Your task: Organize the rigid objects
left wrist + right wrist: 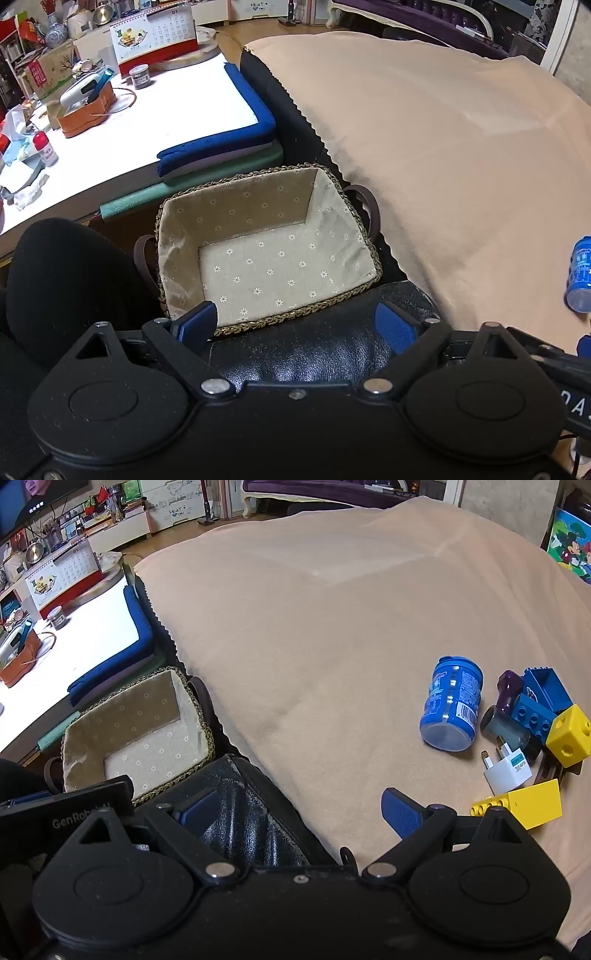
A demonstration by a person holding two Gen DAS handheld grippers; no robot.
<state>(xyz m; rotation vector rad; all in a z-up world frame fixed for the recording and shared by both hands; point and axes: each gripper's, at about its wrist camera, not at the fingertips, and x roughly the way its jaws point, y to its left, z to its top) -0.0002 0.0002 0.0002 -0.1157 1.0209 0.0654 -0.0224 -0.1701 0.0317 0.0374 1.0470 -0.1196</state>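
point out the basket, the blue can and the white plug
basket [258, 266]: left wrist view, on the bare flowered lining of its floor
blue can [452, 705]: right wrist view, on the middle of its label, lying on its side
white plug [508, 771]: right wrist view, on its white body

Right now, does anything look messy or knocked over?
Yes. The blue can lies tipped on its side on the beige blanket, beside a jumbled heap of toy blocks and a white plug. The lined basket sits empty.

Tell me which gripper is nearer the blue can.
Right. The right gripper hangs open just short of the blue can; the left gripper hovers by the basket.
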